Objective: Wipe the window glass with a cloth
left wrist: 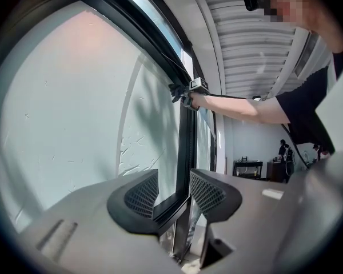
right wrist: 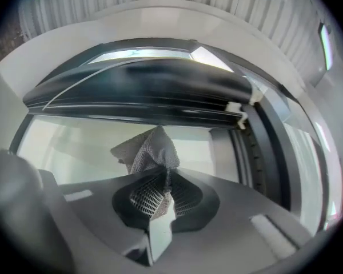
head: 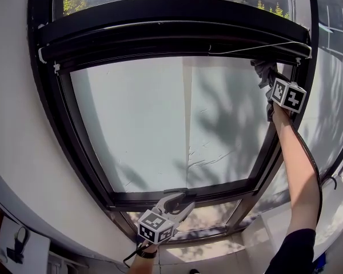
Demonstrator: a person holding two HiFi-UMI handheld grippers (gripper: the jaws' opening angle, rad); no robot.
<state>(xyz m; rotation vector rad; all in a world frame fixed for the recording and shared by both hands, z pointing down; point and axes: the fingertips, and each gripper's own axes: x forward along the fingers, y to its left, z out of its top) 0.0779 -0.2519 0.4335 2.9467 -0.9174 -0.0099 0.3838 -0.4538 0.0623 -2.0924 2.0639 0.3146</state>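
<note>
White wall (head: 11,124), ribbed ceiling (left wrist: 246,33), dark table (left wrist: 249,169) far down the room

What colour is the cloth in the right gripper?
Grey; the cloth shows best in the right gripper view.

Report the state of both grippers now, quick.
Left gripper: open, jaws apart, gripping nothing.
Right gripper: shut on the grey cloth.
</note>
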